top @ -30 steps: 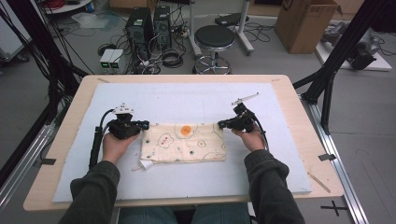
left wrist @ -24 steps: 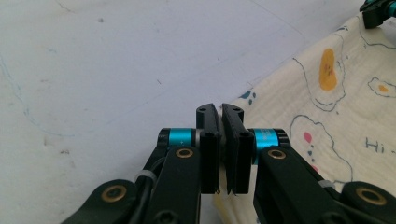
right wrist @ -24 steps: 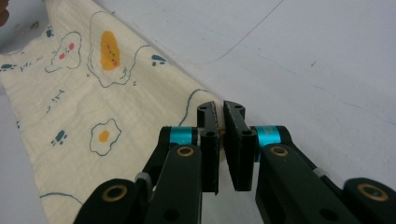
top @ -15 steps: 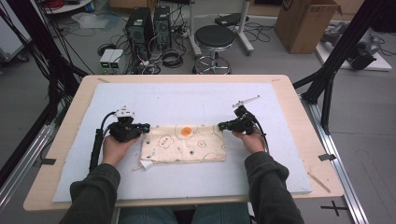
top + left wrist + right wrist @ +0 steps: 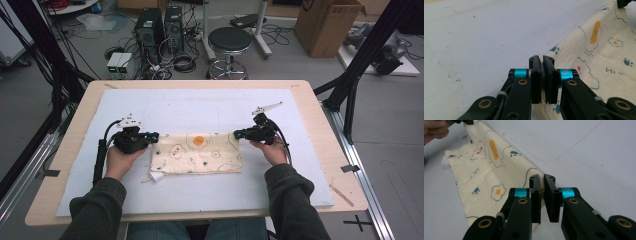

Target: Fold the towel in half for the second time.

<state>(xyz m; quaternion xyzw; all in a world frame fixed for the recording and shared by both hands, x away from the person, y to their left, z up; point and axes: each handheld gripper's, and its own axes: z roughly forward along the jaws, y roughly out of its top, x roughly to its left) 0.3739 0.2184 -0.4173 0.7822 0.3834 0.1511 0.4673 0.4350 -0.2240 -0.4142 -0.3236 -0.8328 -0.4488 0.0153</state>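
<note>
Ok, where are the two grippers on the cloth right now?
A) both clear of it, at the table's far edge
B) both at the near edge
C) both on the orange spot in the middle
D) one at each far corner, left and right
D: in the high view the left gripper sits at the far left corner of the cloth and the right gripper at its far right corner, each shut on the fabric.

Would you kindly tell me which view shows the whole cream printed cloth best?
The high view: the cream printed cloth lies fully visible, folded, on the white mat. The left gripper view and right gripper view each show it only partly, behind black jaws.
</note>
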